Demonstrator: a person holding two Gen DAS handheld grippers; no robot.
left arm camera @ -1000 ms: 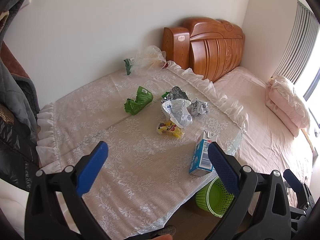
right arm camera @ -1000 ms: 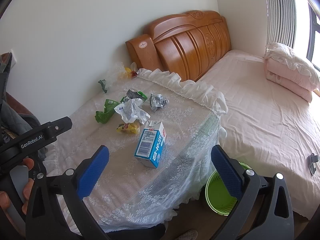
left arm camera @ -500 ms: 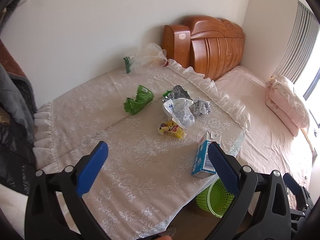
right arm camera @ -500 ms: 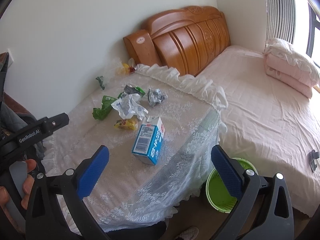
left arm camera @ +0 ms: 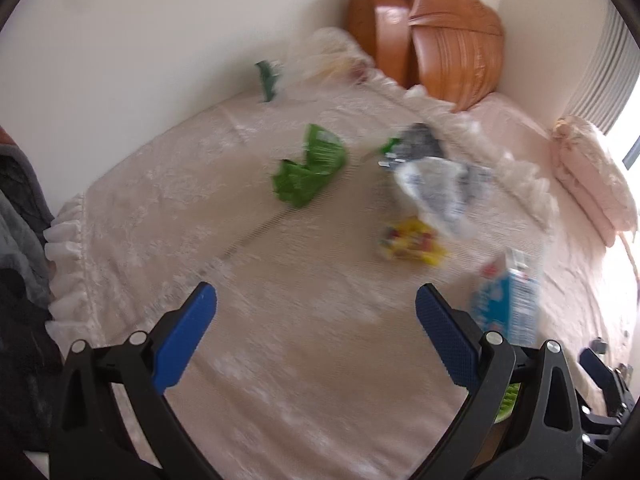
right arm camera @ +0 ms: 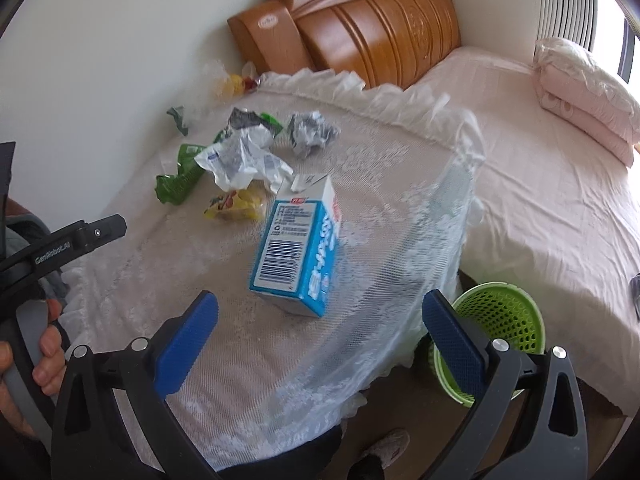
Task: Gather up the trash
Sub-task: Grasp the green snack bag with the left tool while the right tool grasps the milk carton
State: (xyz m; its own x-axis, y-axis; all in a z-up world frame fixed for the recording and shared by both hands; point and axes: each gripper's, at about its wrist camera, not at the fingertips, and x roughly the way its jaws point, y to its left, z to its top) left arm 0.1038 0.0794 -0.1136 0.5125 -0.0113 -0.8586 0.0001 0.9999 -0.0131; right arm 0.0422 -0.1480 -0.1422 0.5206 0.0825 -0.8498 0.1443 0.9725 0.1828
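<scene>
Trash lies on a lace-covered table [right arm camera: 380, 184]. A blue and white carton [right arm camera: 298, 252] stands near its front right edge, also in the left wrist view [left arm camera: 506, 304]. Behind it lie a yellow wrapper [right arm camera: 236, 204], crumpled white plastic [right arm camera: 240, 160], a green wrapper [right arm camera: 178, 178] and a grey crumpled wad [right arm camera: 312, 132]. My right gripper [right arm camera: 318, 324] is open and empty, just in front of the carton. My left gripper [left arm camera: 316, 316] is open and empty over the table's near part, short of the green wrapper [left arm camera: 310, 170].
A green mesh basket [right arm camera: 500, 332] stands on the floor between the table and a pink bed [right arm camera: 560, 168]. A wooden headboard [right arm camera: 368, 20] and a clear bag [right arm camera: 218, 80] are at the back. Dark clothing [left arm camera: 20, 240] hangs left.
Both grippers have moved forward toward the table. The carton now looms larger in the right wrist view. The left wrist view is blurred by motion.
</scene>
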